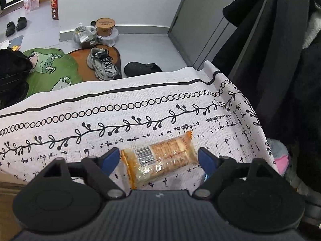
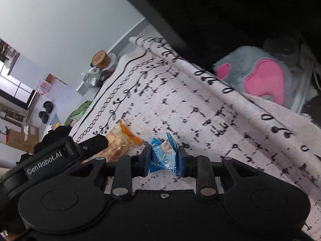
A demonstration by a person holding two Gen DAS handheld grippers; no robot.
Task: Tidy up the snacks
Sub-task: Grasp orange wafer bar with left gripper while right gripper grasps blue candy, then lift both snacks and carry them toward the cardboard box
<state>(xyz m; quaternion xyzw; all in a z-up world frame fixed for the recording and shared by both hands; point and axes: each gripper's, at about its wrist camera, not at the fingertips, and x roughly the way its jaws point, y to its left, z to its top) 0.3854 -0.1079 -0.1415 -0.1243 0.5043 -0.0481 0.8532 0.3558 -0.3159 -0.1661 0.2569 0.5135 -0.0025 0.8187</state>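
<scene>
The left tool (image 1: pixel 158 158) stood spread wide around an orange crinkly plastic snack packet (image 1: pixel 160 156) lying flat near the table's (image 1: pixel 140 100) far edge on a woven patterned cloth, its long axis running between the unclosed blue pads. The right tool (image 2: pixel 164 156) clenched a small blue foil sachet (image 2: pixel 165 152); "GenRobot.AI" was readable on the left tool.

The left gripper (image 1: pixel 158 158) hung with jaws spread either side of an orange snack packet (image 1: pixel 160 156) lying on the patterned tablecloth (image 1: pixel 140 116).
</scene>
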